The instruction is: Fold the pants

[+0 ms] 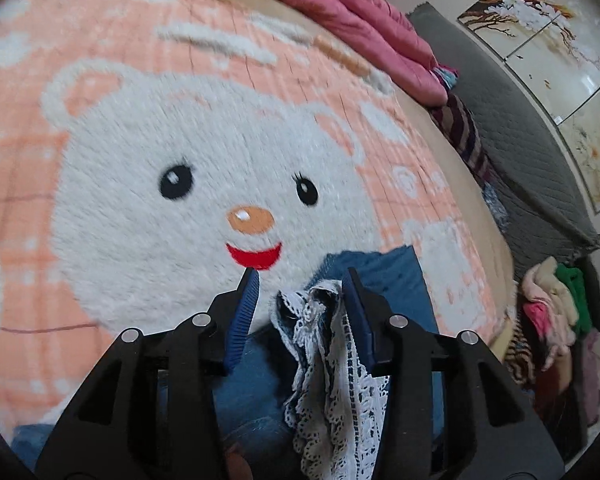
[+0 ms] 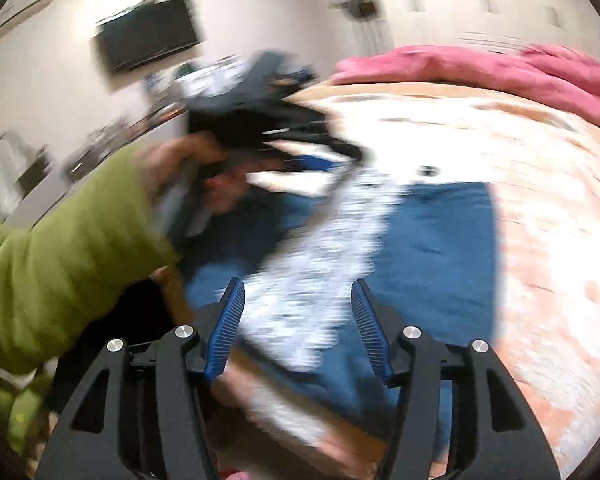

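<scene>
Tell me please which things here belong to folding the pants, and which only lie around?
For the job:
- blue pants
- their white lace trim
- left claw
- right claw

Lying about:
- bear blanket
- pink quilt
- clothes pile
- wall television

Left wrist fisheye view sits just behind its own black gripper with blue ribbed pads (image 1: 300,280), angled down over a peach-and-white plush blanket bearing a bear face (image 1: 180,184), close above the blue denim pants with white lace trim (image 1: 332,344); a crumpled pink quilt (image 1: 364,16) lies at the far edge. Right wrist fisheye view, badly blurred, looks along its own matching gripper (image 2: 298,292) across the same pants (image 2: 432,240), blanket (image 2: 540,220) and quilt (image 2: 480,68) towards a wall-mounted dark screen (image 2: 148,36). It also takes in the left gripper (image 2: 284,136), held from a green padded sleeve (image 2: 68,240).
</scene>
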